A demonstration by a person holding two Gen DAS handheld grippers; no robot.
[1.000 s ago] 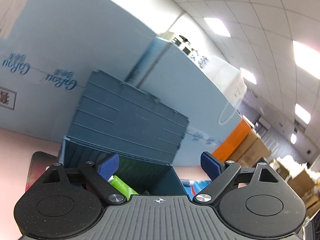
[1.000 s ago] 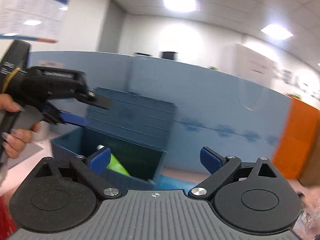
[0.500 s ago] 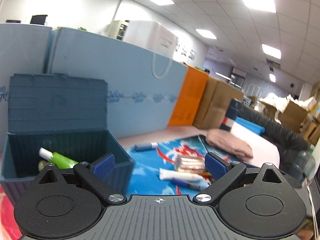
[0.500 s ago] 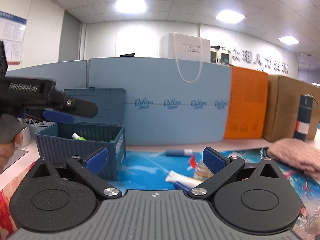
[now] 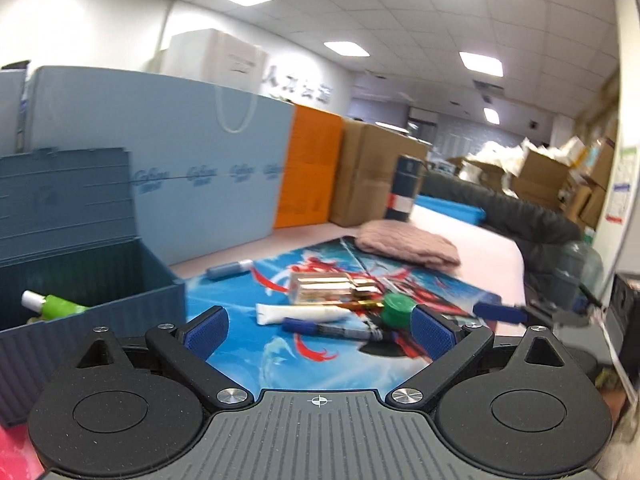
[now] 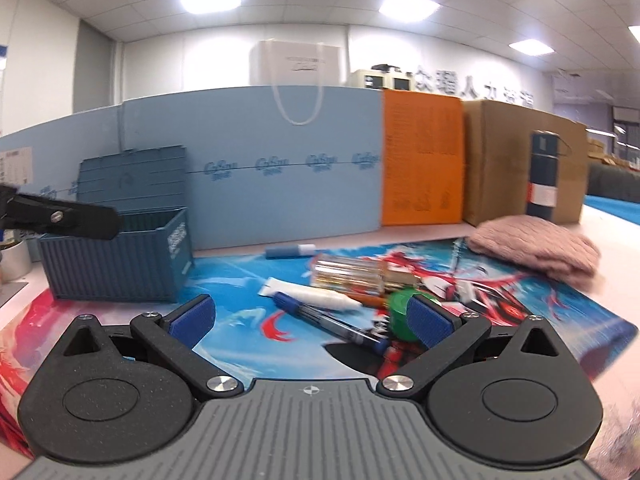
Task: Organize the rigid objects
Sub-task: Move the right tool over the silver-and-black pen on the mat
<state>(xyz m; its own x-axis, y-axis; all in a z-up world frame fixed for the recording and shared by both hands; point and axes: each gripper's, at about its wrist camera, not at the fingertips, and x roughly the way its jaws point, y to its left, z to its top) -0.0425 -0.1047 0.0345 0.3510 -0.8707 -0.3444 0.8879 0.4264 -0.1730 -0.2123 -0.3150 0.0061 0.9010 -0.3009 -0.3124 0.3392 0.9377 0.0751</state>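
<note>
Green tube [image 5: 60, 306] already in blue bin [image 5: 132, 312] at 9 o'clock, white tube [image 6: 308, 294], pen [image 6: 332, 322], green cap [image 6: 402, 314] and clear case [image 6: 350, 276] left on mat at 12; left gripper [image 5: 318, 326] jaws just opened wide, right gripper [image 6: 310, 316] wide too, both empty.

You have the open bin [image 6: 120, 264] at the mat's [image 6: 248, 320] left edge, a tube [image 5: 52, 306] inside. The clear box [image 6: 352, 276], white tube [image 6: 312, 296], pen [image 6: 332, 322] and cap [image 6: 402, 312] cluster mid-mat; the knitted cloth [image 6: 536, 250] lies at its right rear.
</note>
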